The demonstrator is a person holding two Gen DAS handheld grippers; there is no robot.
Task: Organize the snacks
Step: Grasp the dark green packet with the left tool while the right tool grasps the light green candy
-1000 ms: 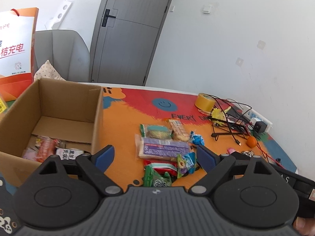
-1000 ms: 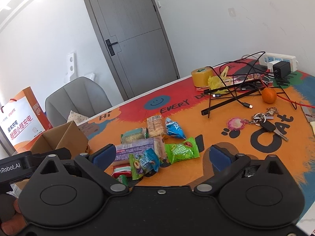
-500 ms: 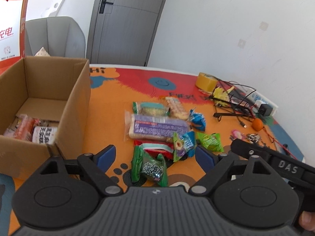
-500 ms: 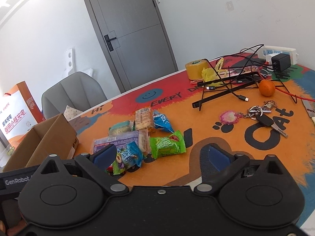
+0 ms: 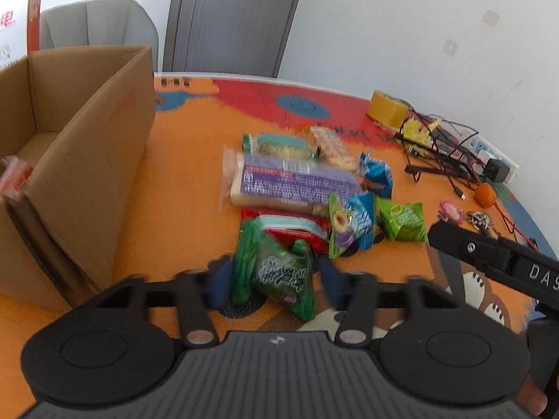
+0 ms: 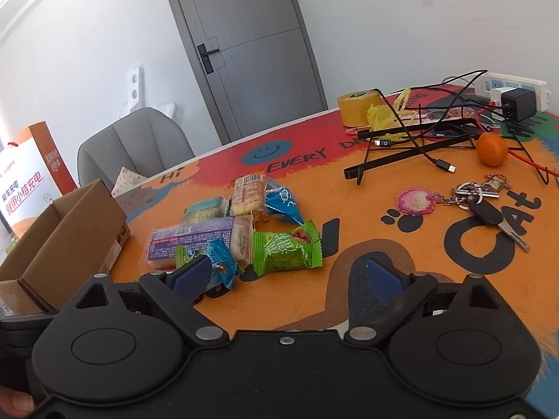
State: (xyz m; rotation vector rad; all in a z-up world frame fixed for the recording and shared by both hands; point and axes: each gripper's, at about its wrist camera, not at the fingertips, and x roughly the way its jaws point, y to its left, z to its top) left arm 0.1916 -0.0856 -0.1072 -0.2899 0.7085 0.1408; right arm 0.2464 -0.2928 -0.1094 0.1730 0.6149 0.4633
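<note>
Green snack packet (image 5: pixel 279 276) now sits between the closing left gripper (image 5: pixel 274 284).

White walls (image 6: pixel 87 35) around me, daylight bright and even. Grey door (image 6: pixel 251 45) with black handle (image 6: pixel 207 58) straight ahead. Grey upholstered chair (image 6: pixel 134 143) behind my counter (image 6: pixel 436 296), whose mat is orange, red and blue. Orange-and-white paper bag (image 6: pixel 26 181) stands beside the chair.

The left gripper (image 5: pixel 274 284) tilts down toward the surface, its jaws closing around a dark green snack packet (image 5: pixel 283 279); through the blur, the pads seem not quite pressed on it. The right gripper (image 6: pixel 288 276) hovers alongside, jaws spread wide, narrowing slightly, nothing between them.
</note>
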